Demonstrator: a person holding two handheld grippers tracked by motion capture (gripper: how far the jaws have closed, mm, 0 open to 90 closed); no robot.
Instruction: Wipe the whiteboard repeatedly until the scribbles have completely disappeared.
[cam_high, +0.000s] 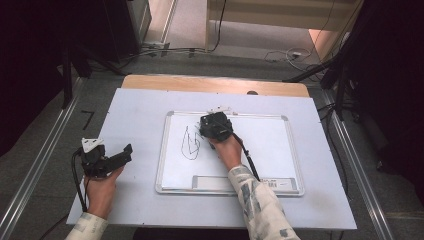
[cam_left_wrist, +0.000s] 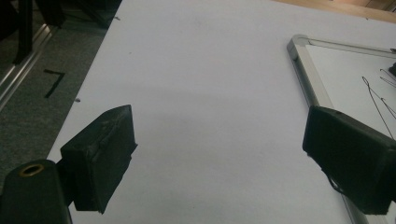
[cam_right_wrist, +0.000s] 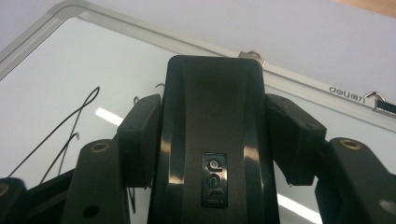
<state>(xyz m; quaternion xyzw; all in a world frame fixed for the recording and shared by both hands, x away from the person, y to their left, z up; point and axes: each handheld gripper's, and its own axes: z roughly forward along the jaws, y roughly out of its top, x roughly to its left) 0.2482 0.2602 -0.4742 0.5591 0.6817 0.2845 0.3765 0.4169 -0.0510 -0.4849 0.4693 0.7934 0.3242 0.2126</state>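
Observation:
A whiteboard (cam_high: 260, 150) in a silver frame lies on the white table cover, with black scribbled lines (cam_high: 191, 142) on its left part. My right gripper (cam_high: 212, 125) is shut on a black board eraser (cam_right_wrist: 212, 135), both pads pressing its sides, and holds it on the board just right of the scribble near the top edge. Scribble lines (cam_right_wrist: 70, 126) show to the eraser's left in the right gripper view. My left gripper (cam_high: 117, 154) rests open on the cover left of the board, nothing between its pads (cam_left_wrist: 100, 158). The board's top left corner (cam_left_wrist: 299, 46) lies ahead and right of it.
The white cover (cam_high: 135, 115) overlies a wooden table (cam_high: 215, 82). A pale tray strip (cam_high: 215, 184) runs along the board's near edge. Metal floor rails (cam_high: 45, 160) flank the table, and cables (cam_high: 280, 55) lie on the floor beyond it.

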